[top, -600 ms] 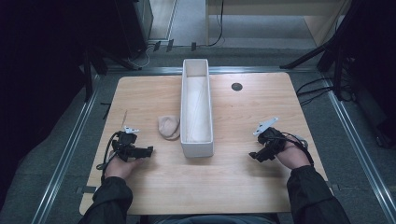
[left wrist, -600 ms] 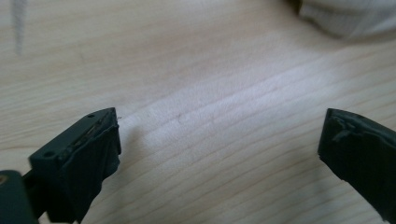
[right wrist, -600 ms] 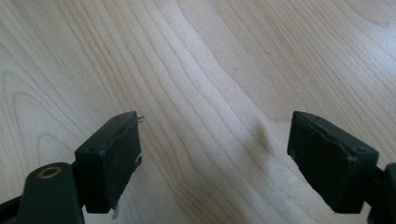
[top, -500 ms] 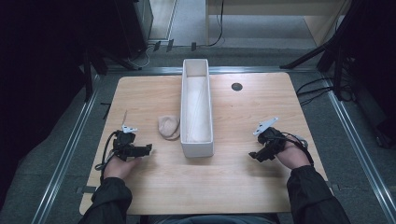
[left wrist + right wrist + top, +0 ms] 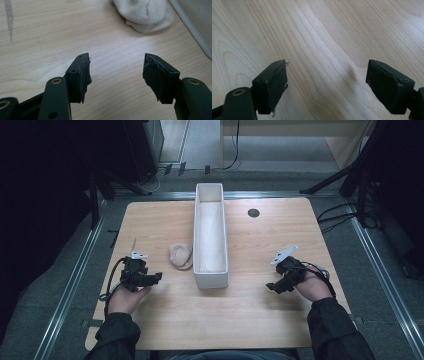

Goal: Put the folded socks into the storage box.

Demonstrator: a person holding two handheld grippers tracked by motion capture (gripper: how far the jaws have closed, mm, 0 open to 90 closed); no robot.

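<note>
The light wooden tabletop [image 5: 250, 310] sat in a dark room with black stands around it, and a long white rectangular bin [image 5: 211, 236] ran down the middle. The rolled-up cream sock [image 5: 180, 255] lay just left of the bin, touching or nearly so. The left gripper [image 5: 116, 72] hovered near it with jaws spread and nothing between them; the right gripper [image 5: 327, 85] was spread too, over bare wood. I'd say come in low, straddle the whole bundle so it doesn't unroll, then squeeze.

Even, bright light (dark surroundings)
</note>
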